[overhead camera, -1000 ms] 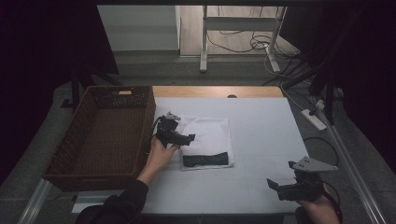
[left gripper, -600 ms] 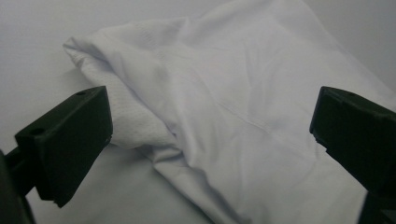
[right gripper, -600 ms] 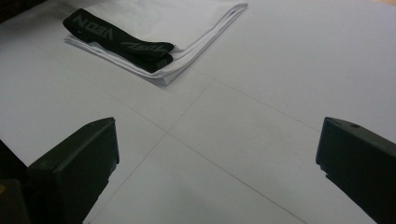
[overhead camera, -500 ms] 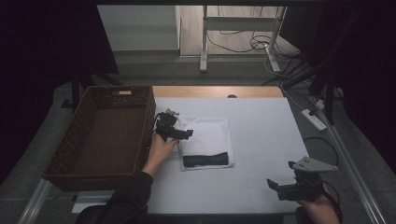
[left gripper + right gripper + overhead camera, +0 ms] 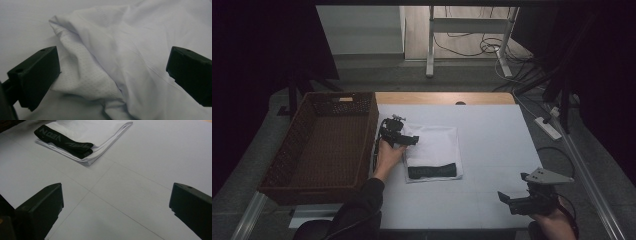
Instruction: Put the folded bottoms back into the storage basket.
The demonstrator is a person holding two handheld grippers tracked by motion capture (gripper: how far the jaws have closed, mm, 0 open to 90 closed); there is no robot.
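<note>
A folded white garment (image 5: pixel 436 148) with a black waistband (image 5: pixel 432 171) along its near edge lies on the white table. My left gripper (image 5: pixel 411 140) is open at the garment's far left corner, its jaws wide apart on either side of a rumpled fold of white mesh fabric (image 5: pixel 100 72). My right gripper (image 5: pixel 506 199) is open near the table's front right, low over bare table, with nothing between its jaws. In the right gripper view the garment (image 5: pixel 100 132) and its waistband (image 5: pixel 63 141) lie ahead to the upper left.
A brown wicker basket (image 5: pixel 297 150) stands at the left of the table, right beside my left hand. A wooden strip (image 5: pixel 444 98) runs along the table's far edge. A power strip (image 5: pixel 551 128) and cables lie off the table's right side.
My left gripper has crept slightly away from me along the garment's left edge toward its far corner. The right gripper has stayed still.
</note>
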